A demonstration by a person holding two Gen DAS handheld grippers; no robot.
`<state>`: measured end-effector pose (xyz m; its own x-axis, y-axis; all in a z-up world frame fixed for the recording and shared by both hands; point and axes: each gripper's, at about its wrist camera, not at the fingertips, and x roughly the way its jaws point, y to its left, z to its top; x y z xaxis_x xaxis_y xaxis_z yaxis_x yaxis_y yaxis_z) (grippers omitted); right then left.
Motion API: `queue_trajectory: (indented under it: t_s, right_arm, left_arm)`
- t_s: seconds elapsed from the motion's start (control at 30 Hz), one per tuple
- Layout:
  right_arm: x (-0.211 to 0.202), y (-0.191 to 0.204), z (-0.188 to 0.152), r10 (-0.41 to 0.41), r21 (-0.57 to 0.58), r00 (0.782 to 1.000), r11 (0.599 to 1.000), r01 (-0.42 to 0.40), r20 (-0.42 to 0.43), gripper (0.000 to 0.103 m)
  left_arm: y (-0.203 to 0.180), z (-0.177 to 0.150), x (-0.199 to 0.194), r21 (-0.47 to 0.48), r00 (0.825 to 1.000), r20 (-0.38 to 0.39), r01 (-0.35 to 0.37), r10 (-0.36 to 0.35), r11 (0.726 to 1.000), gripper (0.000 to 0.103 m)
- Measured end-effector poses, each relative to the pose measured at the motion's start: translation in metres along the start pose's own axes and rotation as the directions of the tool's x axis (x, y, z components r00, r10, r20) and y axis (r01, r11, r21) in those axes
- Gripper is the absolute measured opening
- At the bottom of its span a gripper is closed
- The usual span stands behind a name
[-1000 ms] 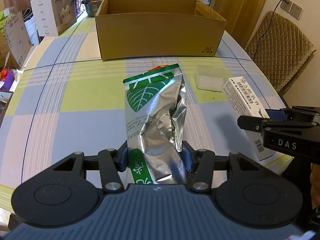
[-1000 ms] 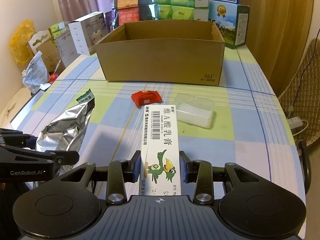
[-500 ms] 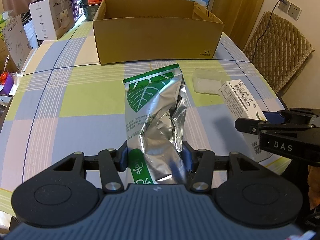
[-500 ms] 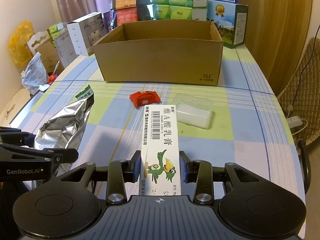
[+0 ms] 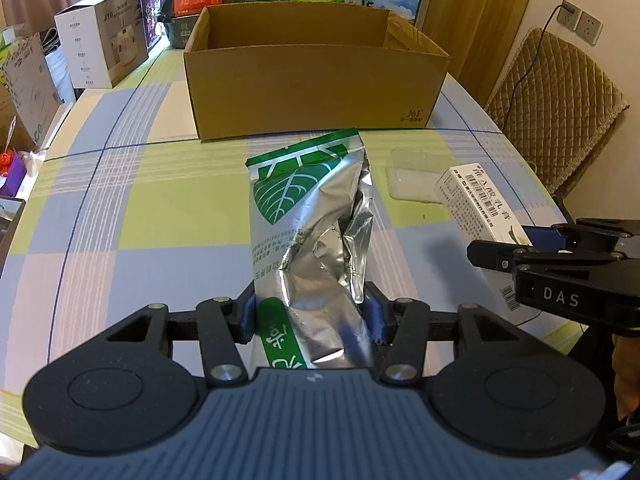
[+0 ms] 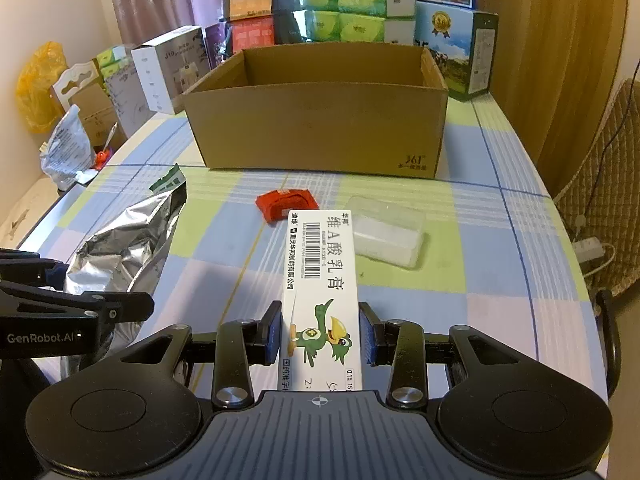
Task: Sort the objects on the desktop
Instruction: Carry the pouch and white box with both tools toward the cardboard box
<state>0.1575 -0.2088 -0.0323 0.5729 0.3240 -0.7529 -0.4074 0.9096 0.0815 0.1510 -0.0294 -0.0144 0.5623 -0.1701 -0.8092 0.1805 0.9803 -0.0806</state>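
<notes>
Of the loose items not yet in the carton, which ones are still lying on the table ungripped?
The red packet and the clear plastic case. The foil pouch sits in the left gripper, the white ointment box in the right gripper.

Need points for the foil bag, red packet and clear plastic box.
foil bag (image 5: 304,208), left wrist view, on the green leaf print.
red packet (image 6: 286,204), right wrist view, middle of its top face.
clear plastic box (image 6: 390,232), right wrist view, centre of its lid.
</notes>
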Motion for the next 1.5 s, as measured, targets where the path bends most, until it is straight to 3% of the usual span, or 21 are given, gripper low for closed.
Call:
queue_trajectory:
  t_s: [0.6,1.03,1.5]
  right_arm:
    - [0.003,-0.008,0.042,-0.008,-0.023,0.999,1.0,0.009,0.042,0.036]
    - [0.004,-0.017,0.096,0.001,-0.039,0.996,0.999,0.003,0.094,0.036]
    - [0.022,-0.027,0.149,0.011,-0.059,0.995,0.998,-0.005,0.102,0.035]
  left_arm:
    - [0.012,0.044,0.0,-0.011,0.999,0.034,0.019,-0.019,1.0,0.046]
    - [0.019,0.102,-0.002,0.014,0.996,0.086,0.017,-0.018,1.0,0.046]
    - [0.032,0.145,0.021,0.021,0.997,0.07,0.025,-0.026,0.999,0.046]
